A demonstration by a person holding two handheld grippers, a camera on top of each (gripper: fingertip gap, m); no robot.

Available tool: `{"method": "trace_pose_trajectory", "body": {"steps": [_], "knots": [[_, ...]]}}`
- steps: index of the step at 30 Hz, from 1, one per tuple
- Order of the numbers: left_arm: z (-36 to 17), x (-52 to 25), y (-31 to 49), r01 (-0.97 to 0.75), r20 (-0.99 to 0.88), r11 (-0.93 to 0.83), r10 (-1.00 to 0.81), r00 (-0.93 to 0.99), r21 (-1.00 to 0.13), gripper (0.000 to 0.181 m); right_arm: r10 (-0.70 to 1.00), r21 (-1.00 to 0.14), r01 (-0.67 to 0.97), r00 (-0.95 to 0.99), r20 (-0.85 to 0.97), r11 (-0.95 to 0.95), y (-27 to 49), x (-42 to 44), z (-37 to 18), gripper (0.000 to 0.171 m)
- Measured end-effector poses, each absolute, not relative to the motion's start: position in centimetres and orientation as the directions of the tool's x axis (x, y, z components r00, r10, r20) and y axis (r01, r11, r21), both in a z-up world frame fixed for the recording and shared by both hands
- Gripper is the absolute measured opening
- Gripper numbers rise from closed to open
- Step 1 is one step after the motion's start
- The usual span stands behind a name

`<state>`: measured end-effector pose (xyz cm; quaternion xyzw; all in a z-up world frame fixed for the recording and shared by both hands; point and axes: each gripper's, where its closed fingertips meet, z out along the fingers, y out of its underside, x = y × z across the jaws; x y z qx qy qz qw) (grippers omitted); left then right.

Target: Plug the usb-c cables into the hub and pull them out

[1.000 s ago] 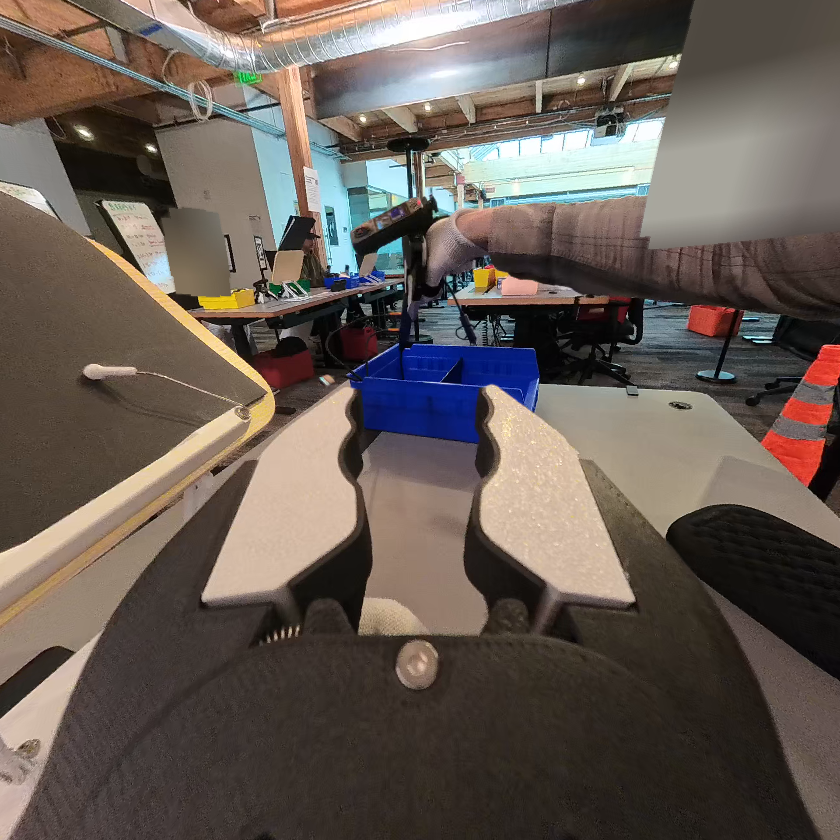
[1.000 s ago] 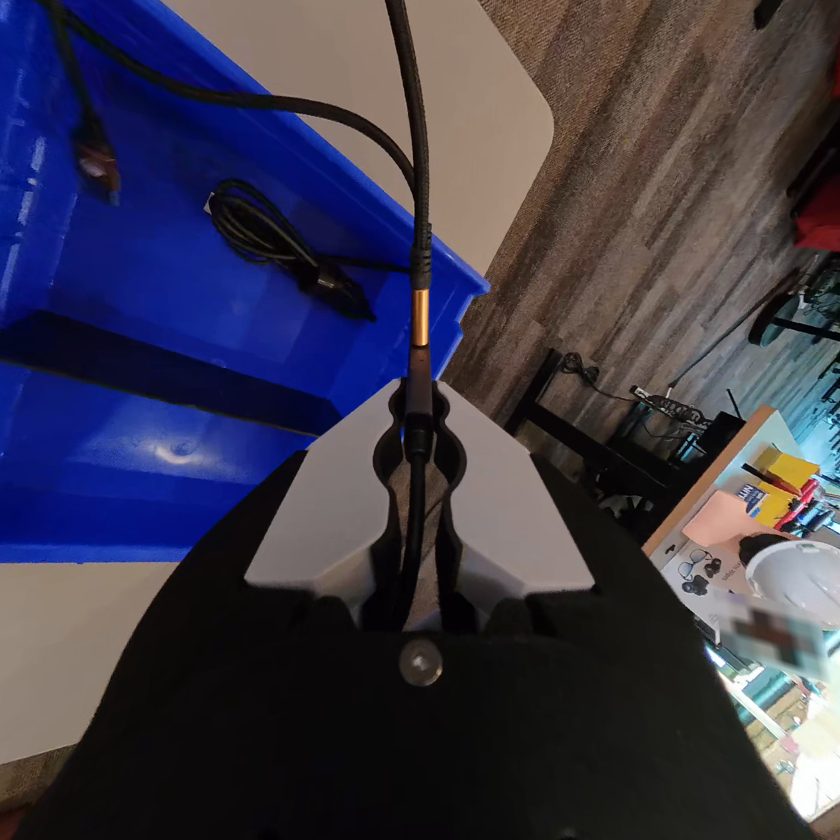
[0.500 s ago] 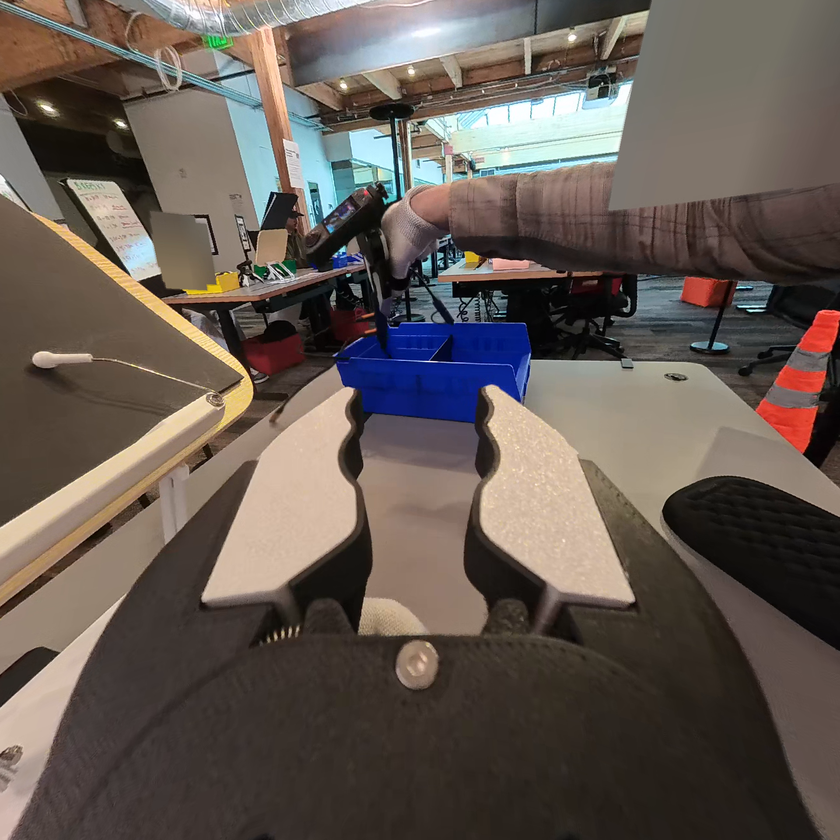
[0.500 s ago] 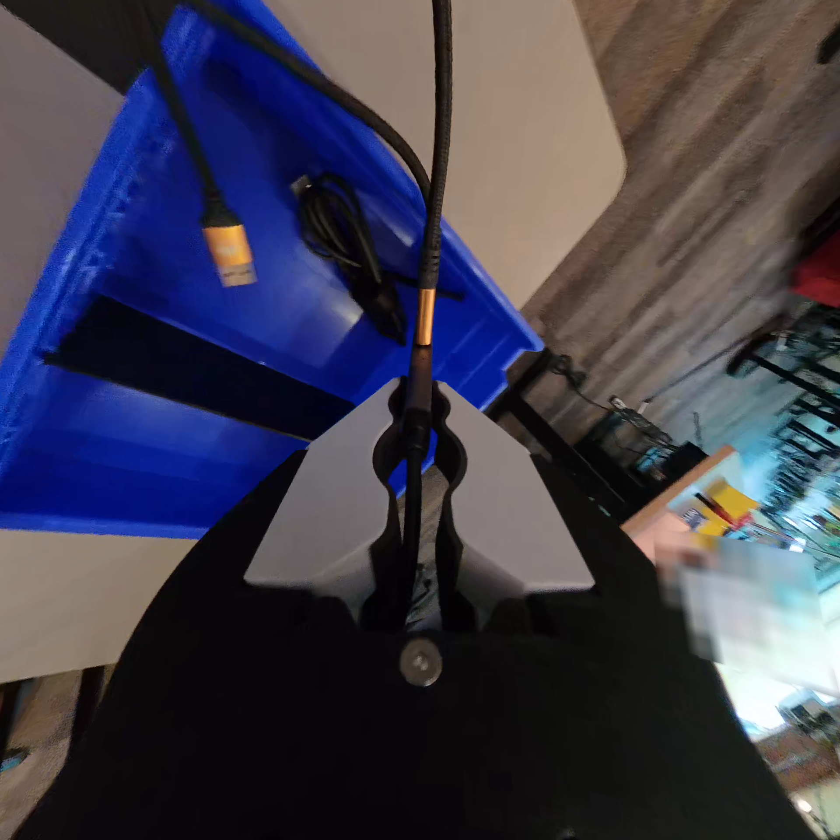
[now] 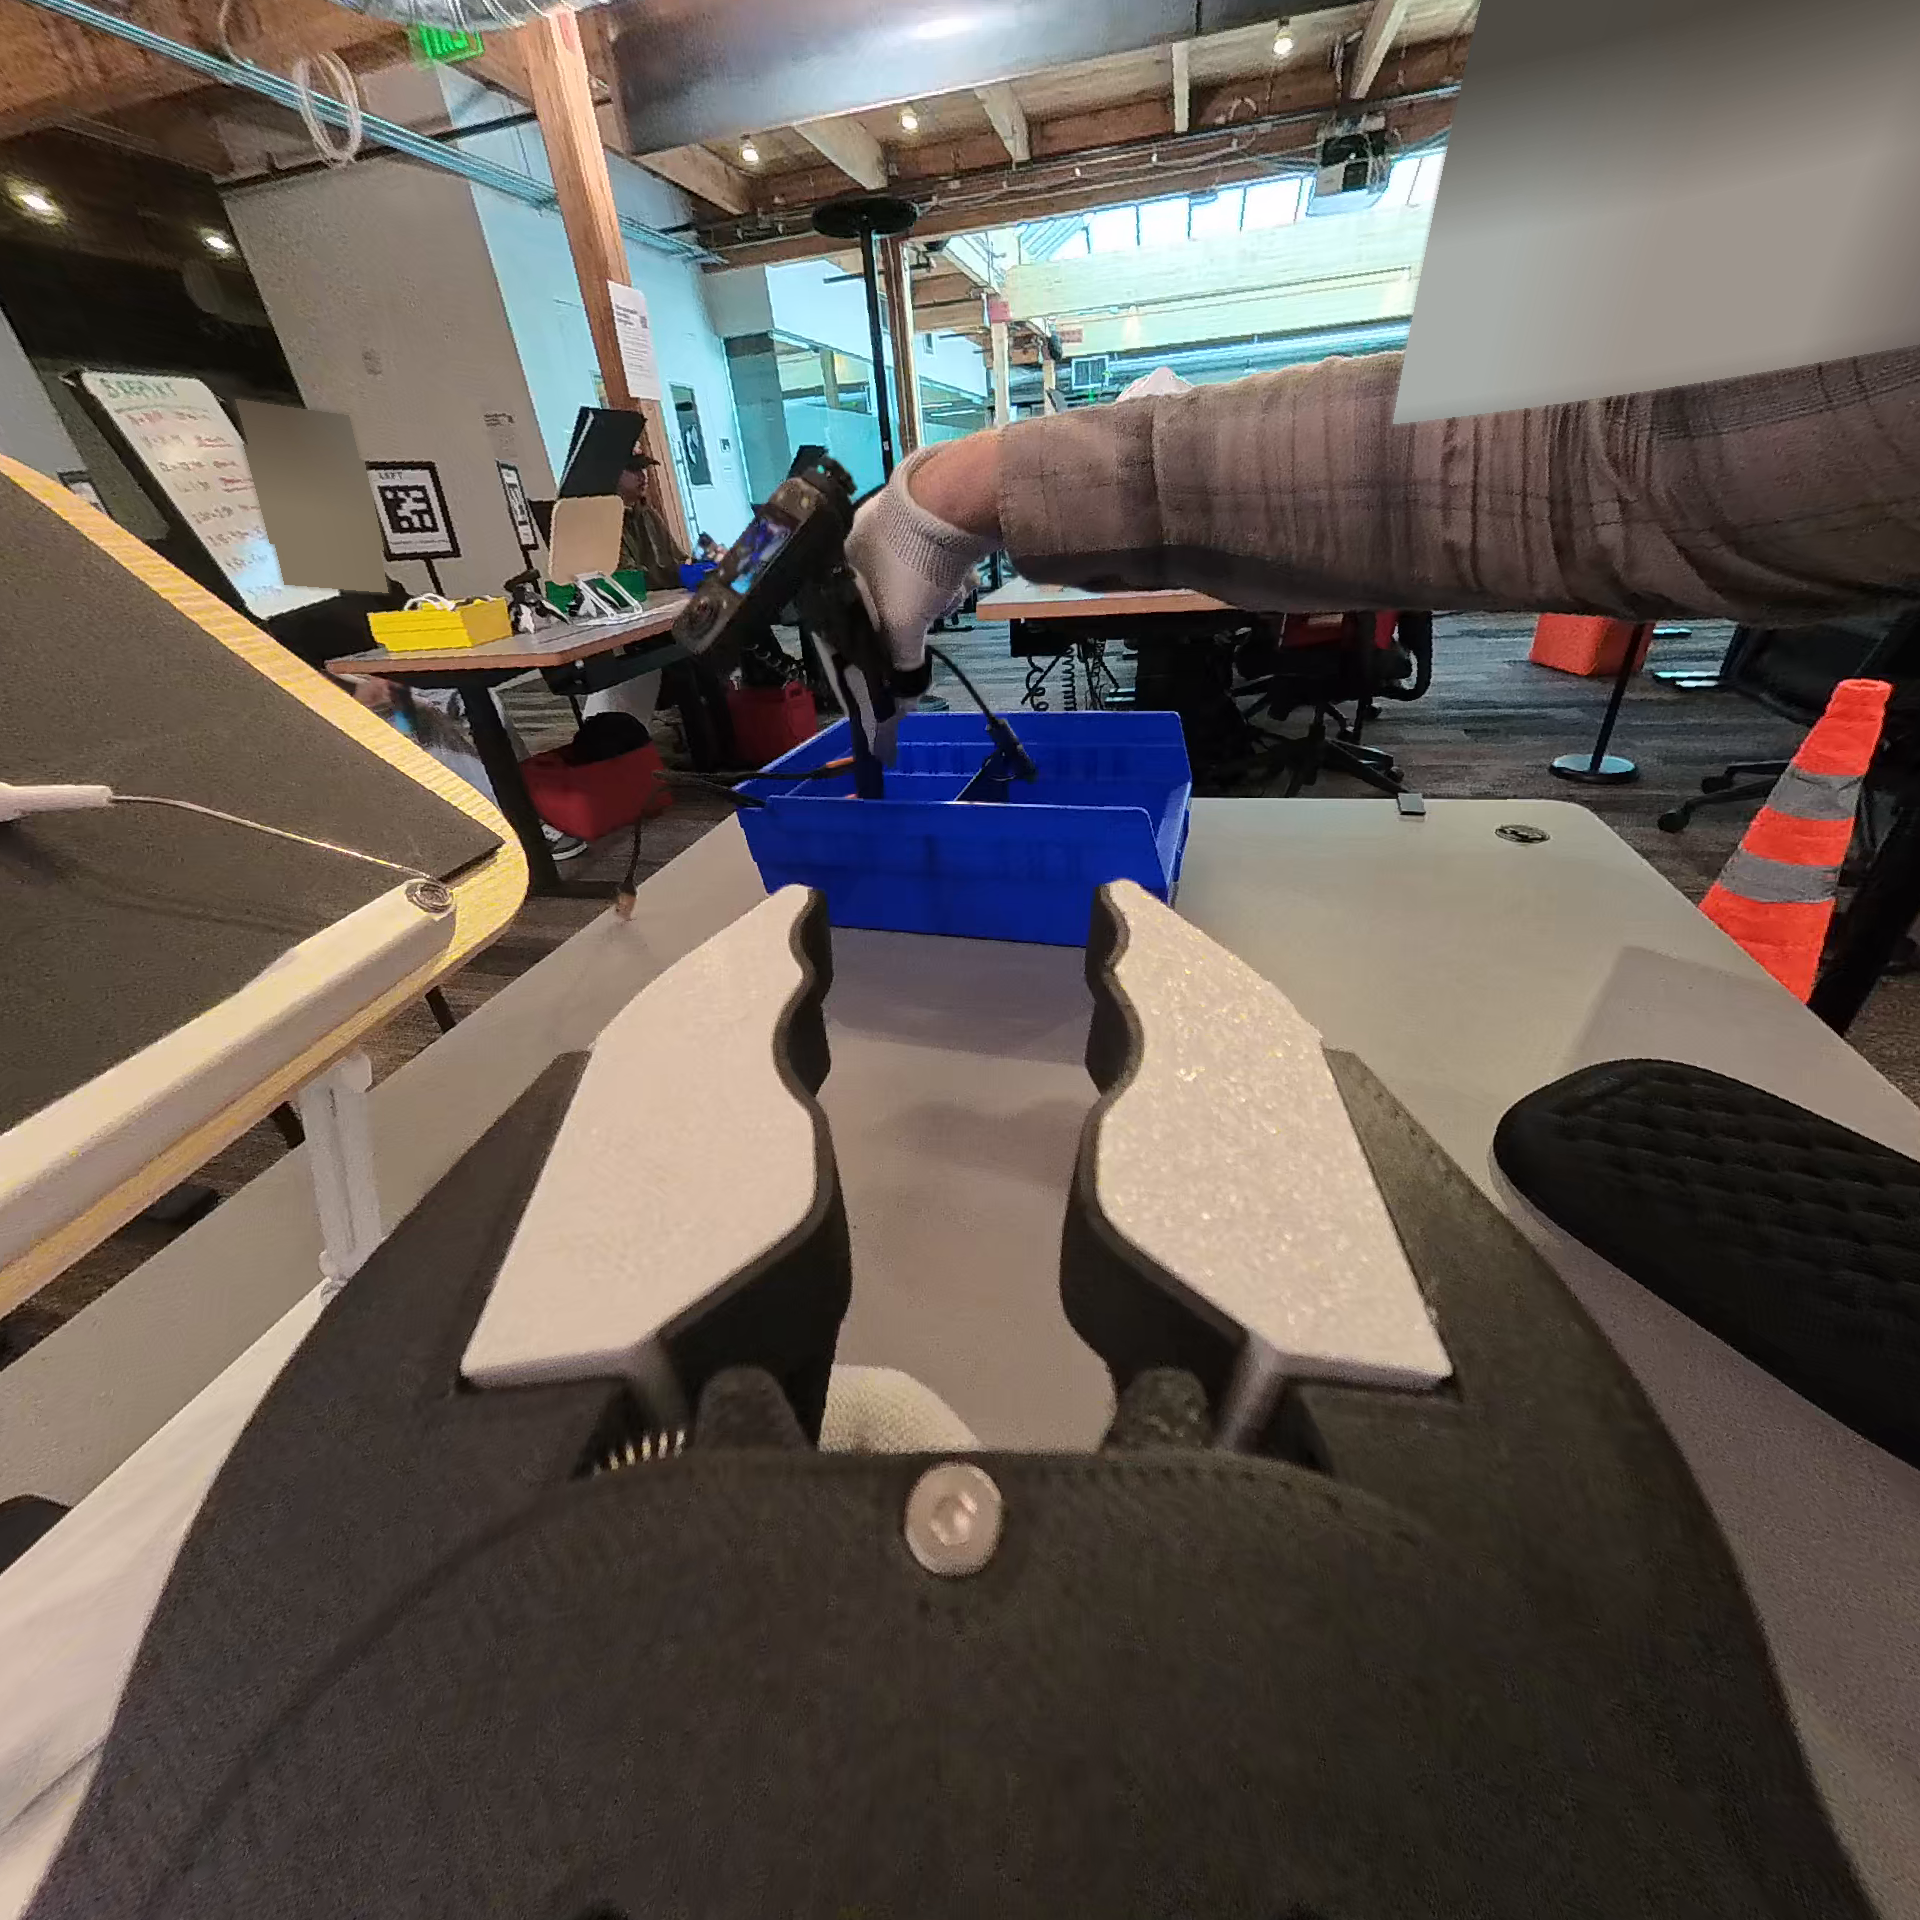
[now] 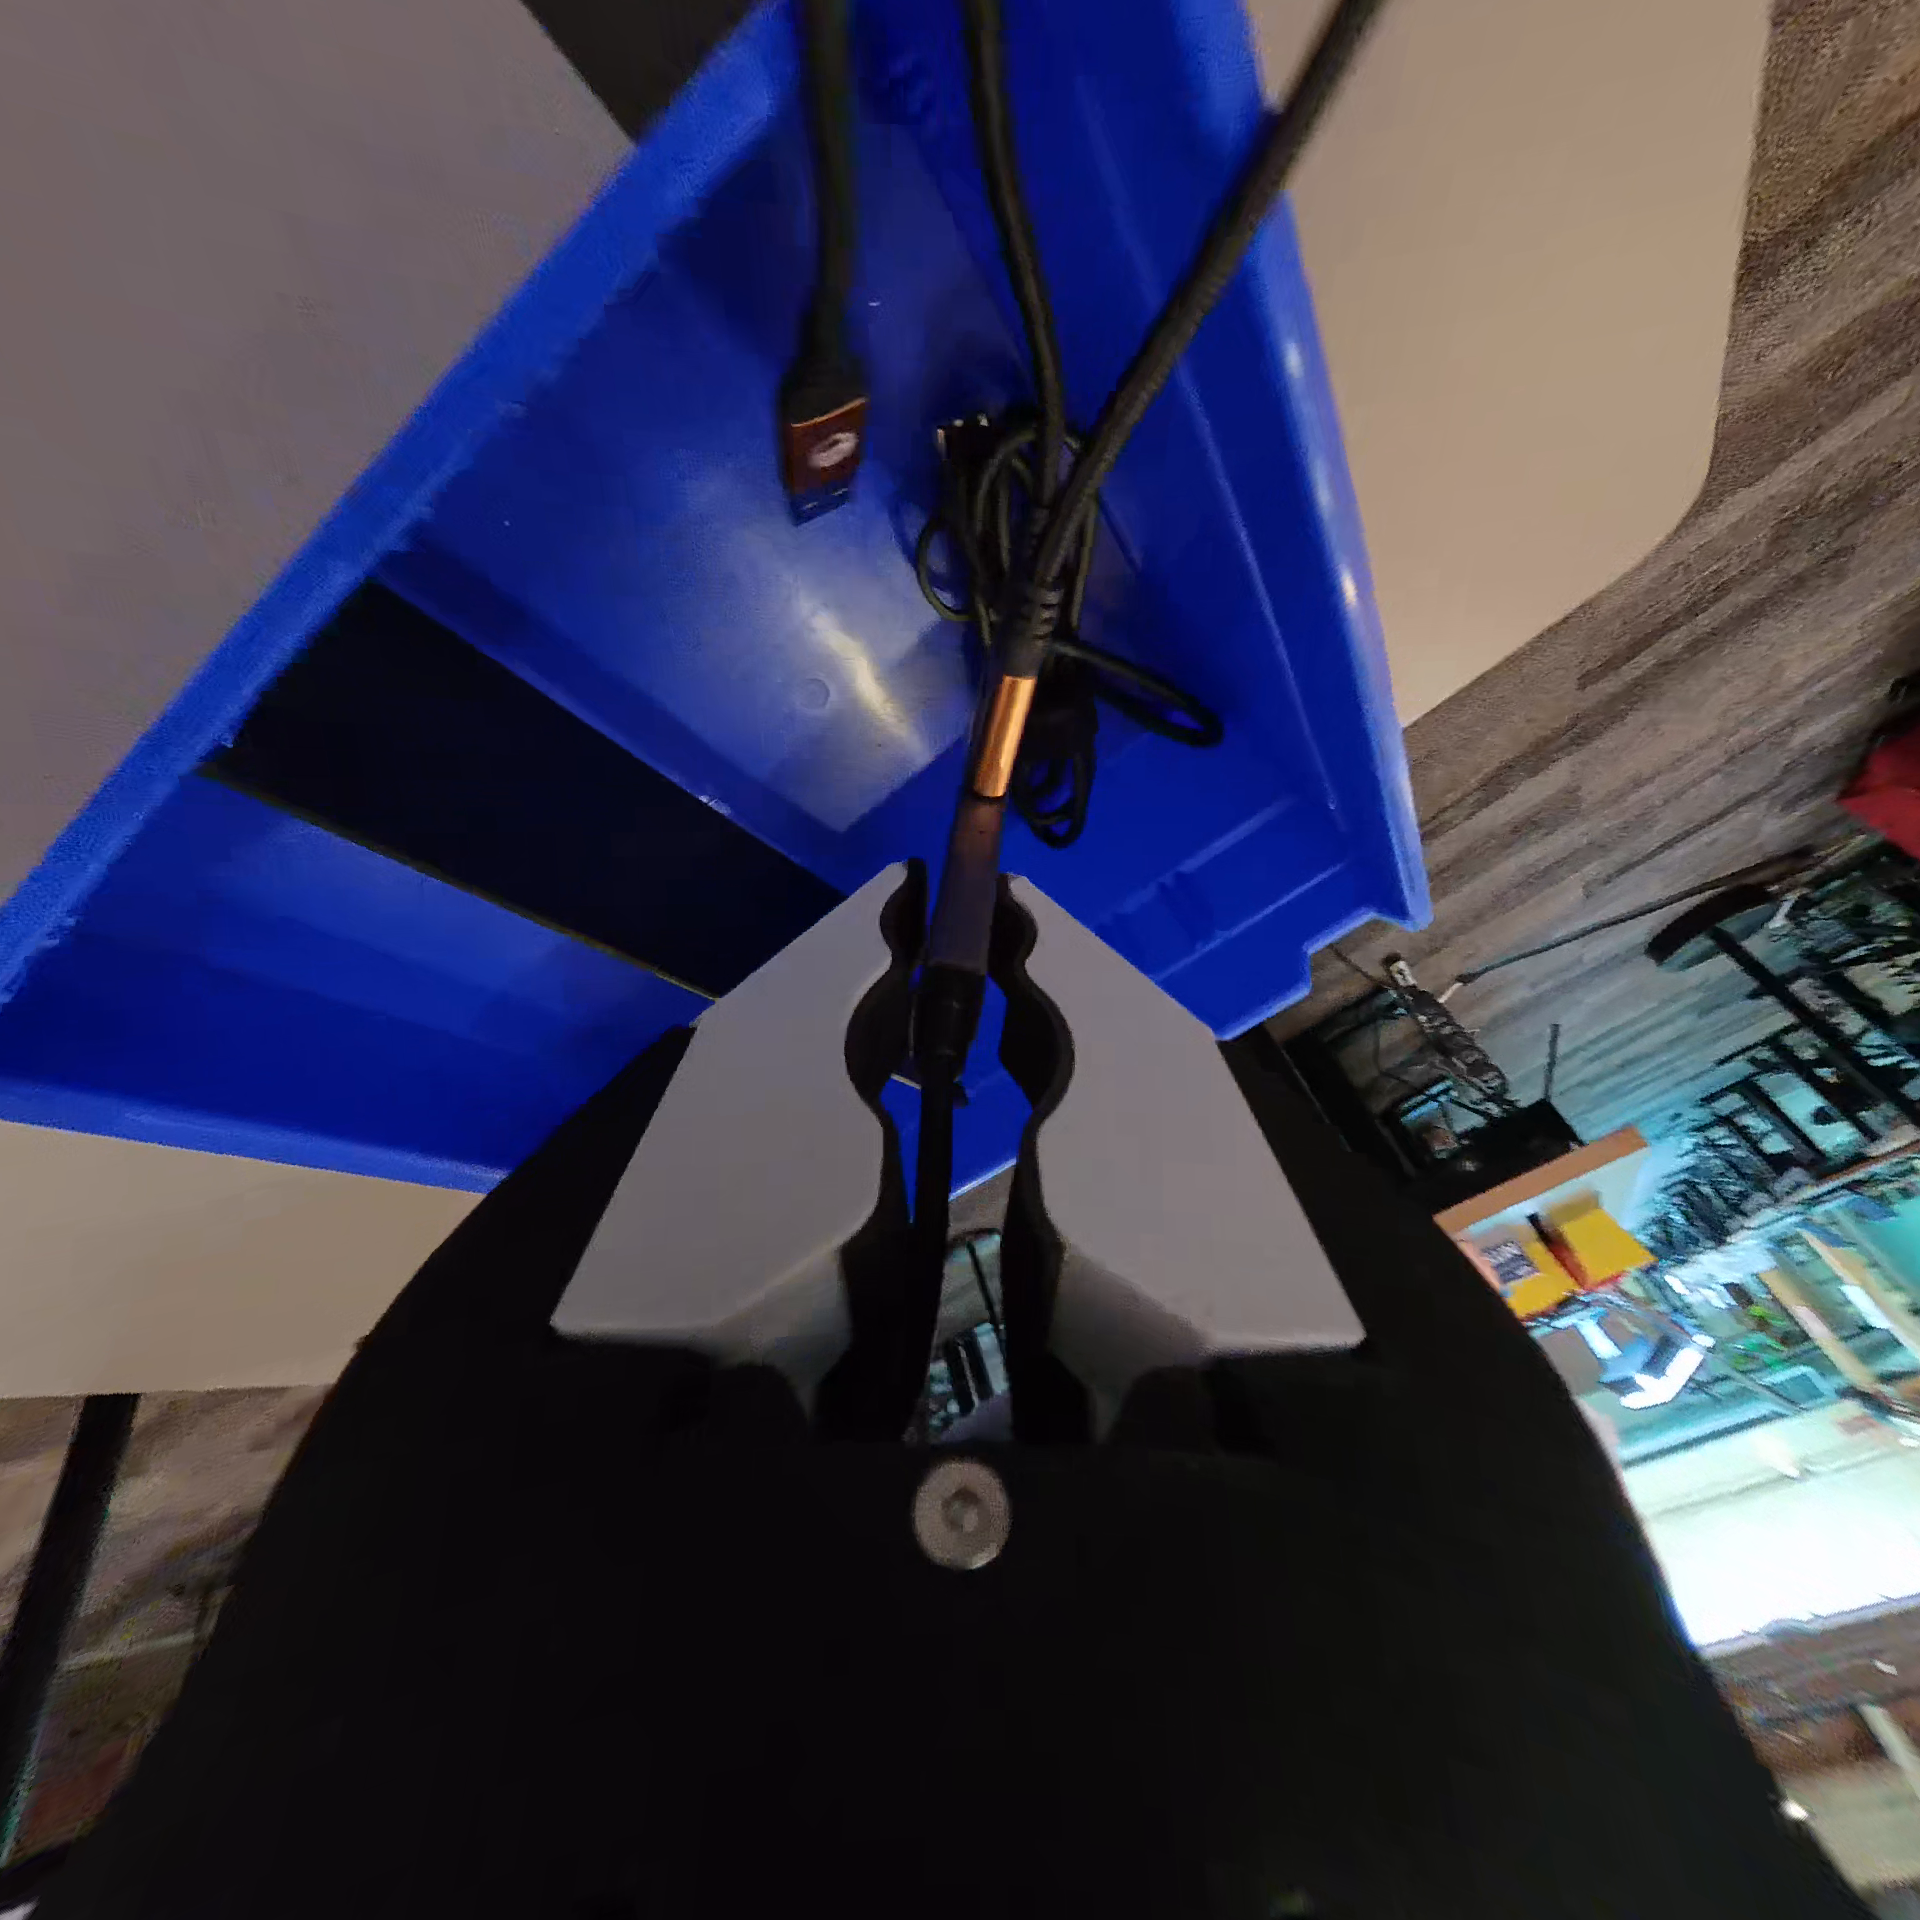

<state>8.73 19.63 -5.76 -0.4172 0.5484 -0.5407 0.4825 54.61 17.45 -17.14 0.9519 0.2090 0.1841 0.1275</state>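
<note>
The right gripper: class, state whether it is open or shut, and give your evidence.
Shut. The right gripper has its fingers closed on the braided cable, at the dark connector sleeve below its gold band, above the blue bin.

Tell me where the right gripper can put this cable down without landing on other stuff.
Free: the blue bin's near compartment, this side of the dark divider, looks bare. The grey table between bin and left gripper is bare too. Crowded: the far compartment, holding a coiled black cable and an orange plug, beyond the right gripper.
</note>
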Motion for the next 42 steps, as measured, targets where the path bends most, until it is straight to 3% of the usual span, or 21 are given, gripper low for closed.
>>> {"method": "trace_pose_trajectory", "body": {"steps": [1, 11, 13, 18, 22, 28, 32, 33, 35, 38, 40, 42], "knots": [[-5.8, 8.8, 19.6, 0.062, -0.078, 0.068, -0.979, -0.186, -0.996, 0.047, 0.465, 0.34, 0.363, 0.835, 0.295, -0.867, 17.5, 54.3, -17.4, 0.01], [-5.5, 8.6, 19.4, 0.07, -0.087, 0.074, -0.978, -0.19, -0.995, 0.047, 0.504, 0.384, 0.389, 0.822, 0.264, -0.837, 16.3, 50.6, -21.1, 0.038], [-5.6, 8.7, 19.3, 0.068, -0.086, 0.074, -0.977, -0.194, -0.995, 0.047, 0.497, 0.355, 0.387, 0.812, 0.306, -0.851, 16.5, 50.5, -21.3, 0.035], [-5.9, 8.9, 19.0, 0.059, -0.086, 0.075, -0.975, -0.205, -0.995, 0.047, 0.306, 0.079, 0.296, 0.933, 0.192, -0.952, 17.5, 49.2, -20.7, 0.069], [-6.1, 8.9, 19.3, 0.055, -0.078, 0.068, -0.976, -0.204, -0.996, 0.047, 0.264, -0.006, 0.269, 0.948, 0.176, -0.963, 17.2, 49.5, -18.7, 0.081], [-6.5, 9.0, 19.4, 0.044, -0.07, 0.062, -0.976, -0.207, -0.997, 0.047, 0.248, -0.109, 0.281, 0.938, 0.244, -0.954, 16.9, 50.2, -13.9, 0.081], [-6.8, 9.2, 19.2, 0.038, -0.063, 0.056, -0.974, -0.216, -0.998, 0.047, 0.214, -0.319, 0.326, 0.916, 0.34, -0.89, 22.2, 49.8, -10.5, 0.075], [-6.9, 9.3, 19.0, 0.034, -0.065, 0.059, -0.974, -0.218, -0.998, 0.047, 0.2, -0.314, 0.315, 0.916, 0.348, -0.896, 23.0, 50.0, -10.5, 0.074], [-7.0, 9.3, 18.9, 0.03, -0.076, 0.071, -0.973, -0.22, -0.997, 0.047, 0.21, -0.283, 0.321, 0.908, 0.362, -0.904, 24.4, 50.1, -11.5, 0.092], [-6.8, 9.1, 19.0, 0.035, -0.077, 0.071, -0.973, -0.22, -0.997, 0.047, 0.138, -0.335, 0.271, 0.918, 0.371, -0.902, 27.5, 50.4, -13.0, 0.112], [-6.8, 9.1, 19.2, 0.037, -0.069, 0.062, -0.973, -0.218, -0.997, 0.047, 0.09, -0.358, 0.225, 0.93, 0.356, -0.906, 28.9, 50.8, -14.3, 0.112], [-6.9, 9.0, 19.3, 0.035, -0.067, 0.061, -0.974, -0.217, -0.998, 0.047, 0.074, -0.394, 0.212, 0.938, 0.337, -0.894, 29.9, 50.7, -15.4, 0.096]]}}
